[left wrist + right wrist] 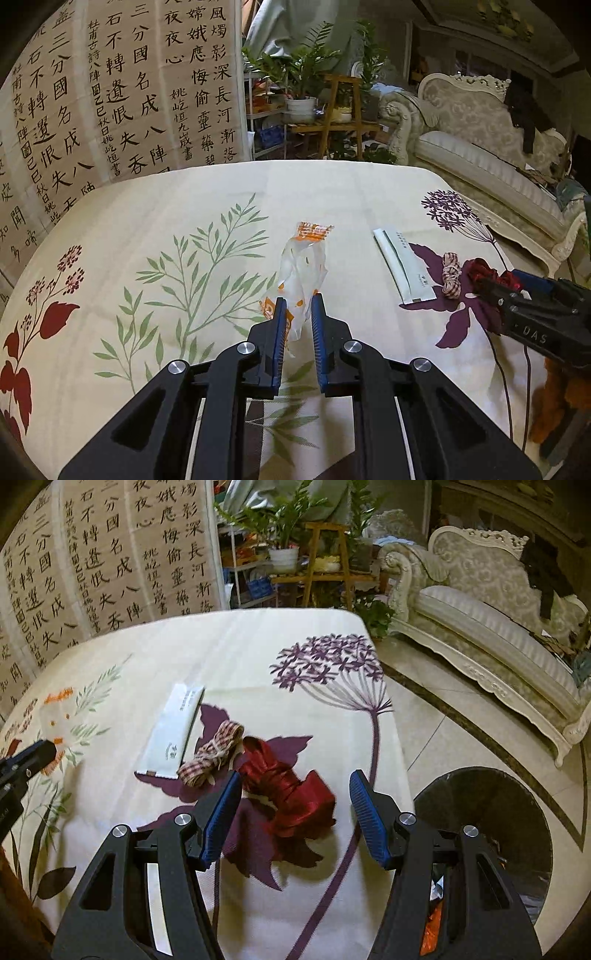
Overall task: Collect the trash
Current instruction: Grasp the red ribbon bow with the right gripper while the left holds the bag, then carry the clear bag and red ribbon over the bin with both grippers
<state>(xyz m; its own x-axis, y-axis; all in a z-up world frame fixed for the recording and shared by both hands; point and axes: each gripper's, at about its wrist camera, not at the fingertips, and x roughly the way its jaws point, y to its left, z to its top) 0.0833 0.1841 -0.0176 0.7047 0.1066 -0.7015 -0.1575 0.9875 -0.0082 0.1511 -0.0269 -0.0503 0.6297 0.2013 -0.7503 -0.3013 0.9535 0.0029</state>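
- The left gripper [298, 295] is clenching its blue pads on the near end of a clear plastic wrapper [304, 266] with orange print, the rest of the wrapper standing up and away from the jaws above a floral tablecloth [184, 206].
- The right gripper [293, 779] is hanging released over the same cloth, its jaws standing wide apart with a crumpled red ribbon [291, 794] lying between them; the pads are not pressing on it.
- A checked ribbon bundle [212, 755] is lying just beside the red ribbon, touching the edge of a flat white sachet [170, 731] that is resting farther back on the cloth.
- To the right of the table, a round bin lined with a black bag [484, 834] is sitting on the tiled floor, with an orange scrap showing inside it.
- A calligraphy screen [110, 92], potted plants [295, 74] and a pale carved sofa [480, 140] are filling the background.
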